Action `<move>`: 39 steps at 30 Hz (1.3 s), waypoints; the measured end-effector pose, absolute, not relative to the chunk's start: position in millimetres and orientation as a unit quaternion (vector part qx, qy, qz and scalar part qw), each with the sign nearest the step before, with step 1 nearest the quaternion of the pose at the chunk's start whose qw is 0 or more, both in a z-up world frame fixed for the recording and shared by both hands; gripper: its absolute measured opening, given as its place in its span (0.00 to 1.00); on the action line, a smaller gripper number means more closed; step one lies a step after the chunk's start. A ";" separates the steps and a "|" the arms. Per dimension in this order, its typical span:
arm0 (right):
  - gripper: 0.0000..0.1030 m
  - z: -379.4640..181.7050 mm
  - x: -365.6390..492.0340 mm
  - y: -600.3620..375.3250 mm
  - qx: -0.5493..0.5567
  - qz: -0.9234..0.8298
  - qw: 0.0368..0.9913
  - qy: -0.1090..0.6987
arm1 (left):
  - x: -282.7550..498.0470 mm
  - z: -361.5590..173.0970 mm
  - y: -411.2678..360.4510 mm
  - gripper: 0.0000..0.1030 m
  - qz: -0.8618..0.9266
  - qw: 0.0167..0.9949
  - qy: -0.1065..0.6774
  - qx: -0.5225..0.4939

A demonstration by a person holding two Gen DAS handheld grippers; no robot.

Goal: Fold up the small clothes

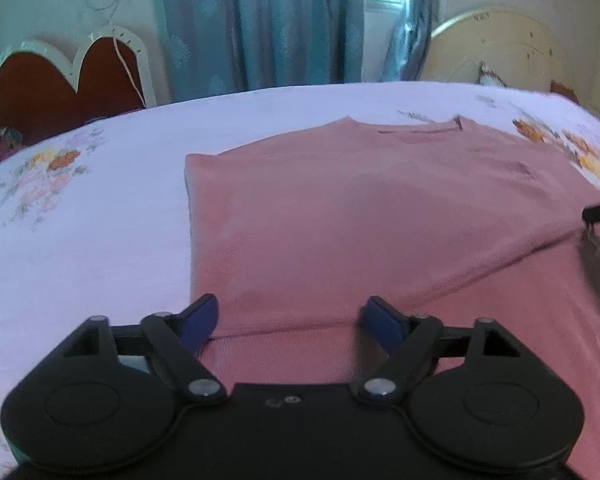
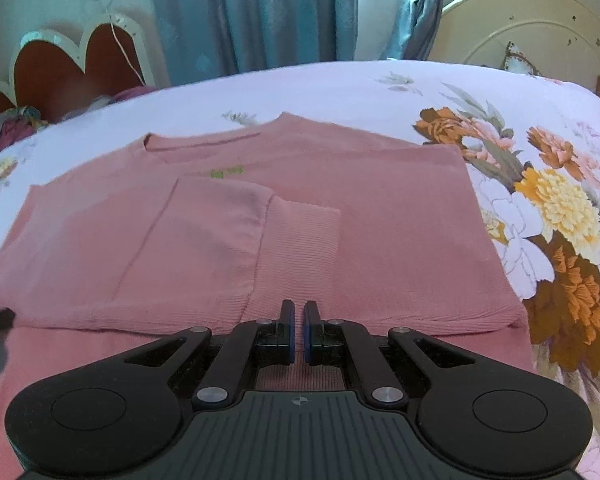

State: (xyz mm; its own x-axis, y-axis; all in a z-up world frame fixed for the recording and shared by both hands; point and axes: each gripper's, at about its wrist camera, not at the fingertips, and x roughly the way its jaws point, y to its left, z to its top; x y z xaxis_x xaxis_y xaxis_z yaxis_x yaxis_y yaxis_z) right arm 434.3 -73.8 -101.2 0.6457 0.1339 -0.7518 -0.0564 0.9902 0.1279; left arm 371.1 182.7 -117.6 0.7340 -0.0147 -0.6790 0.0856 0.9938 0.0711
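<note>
heart-shaped headboard [image 1: 60, 84], red with white rim, far left beyond the bed. left gripper [image 1: 290, 316]: jaws spread wide, nothing between the pads, hovering over the sweater's near hem. pink sweater [image 2: 380, 220]: flat on the floral bedsheet [image 2: 540, 200], neckline away, one sleeve folded across the body. right gripper [image 2: 299, 320]: jaws closed together, whether pinching the fabric beneath cannot be told.

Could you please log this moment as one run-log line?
left tool: open | right tool: shut, empty | pink sweater: flat on bed, sleeve folded in
</note>
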 end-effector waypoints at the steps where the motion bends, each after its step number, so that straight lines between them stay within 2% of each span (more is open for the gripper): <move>1: 0.13 -99.5 429.7 -77.0 0.050 0.052 0.906 0.416 | 365.2 -116.4 178.7 1.00 -0.019 0.930 0.363 0.062; 2: 0.63 -97.2 422.7 -81.4 0.053 0.049 0.909 0.411 | 357.2 -115.8 175.4 1.00 -0.013 0.930 0.359 0.073; 3: 0.85 -93.3 410.3 -87.4 0.057 0.047 0.917 0.391 | 348.3 -115.5 173.4 0.99 -0.011 0.930 0.360 0.078; 4: 0.93 -90.7 399.6 -93.6 0.061 0.055 0.921 0.381 | 339.0 -115.2 173.0 0.99 -0.011 0.929 0.361 0.079; 7: 0.92 -86.1 365.5 -119.0 0.076 0.068 0.915 0.390 | 302.1 -113.2 175.2 0.99 -0.005 0.929 0.362 0.073; 10: 0.77 -82.1 326.6 -152.6 0.104 0.075 0.909 0.397 | 261.9 -111.6 184.3 0.90 -0.010 0.927 0.373 0.044; 11: 0.71 -82.8 312.4 -165.6 0.118 0.076 0.905 0.403 | 250.8 -111.7 187.4 0.83 -0.009 0.925 0.379 0.037; 12: 0.68 -83.6 299.3 -176.5 0.128 0.076 0.901 0.408 | 238.3 -112.2 190.4 0.78 -0.009 0.922 0.386 0.029; 13: 0.64 -84.6 286.6 -185.8 0.137 0.074 0.898 0.412 | 227.3 -112.4 192.9 0.77 -0.012 0.920 0.392 0.019; 18: 0.64 -93.8 226.2 -229.1 0.184 0.072 0.883 0.425 | 179.7 -113.9 201.7 0.71 -0.033 0.911 0.409 -0.053; 22: 0.53 -107.7 193.6 -251.8 0.241 0.078 0.863 0.436 | 151.7 -115.7 200.8 0.69 -0.045 0.905 0.411 -0.099; 26: 0.52 -115.1 169.9 -260.7 0.291 0.108 0.849 0.428 | 130.4 -119.2 205.0 0.68 -0.069 0.897 0.402 -0.170; 30: 0.52 -120.9 160.8 -265.9 0.327 0.144 0.832 0.424 | 121.3 -125.3 211.5 0.56 -0.062 0.892 0.394 -0.214; 33: 0.52 -125.5 167.2 -272.2 0.339 0.168 0.822 0.425 | 132.3 -126.8 215.4 0.53 -0.069 0.888 0.396 -0.223; 39: 0.52 -120.2 172.9 -263.2 0.272 0.237 0.814 0.455 | 133.9 -130.6 218.4 0.52 -0.105 0.875 0.405 -0.243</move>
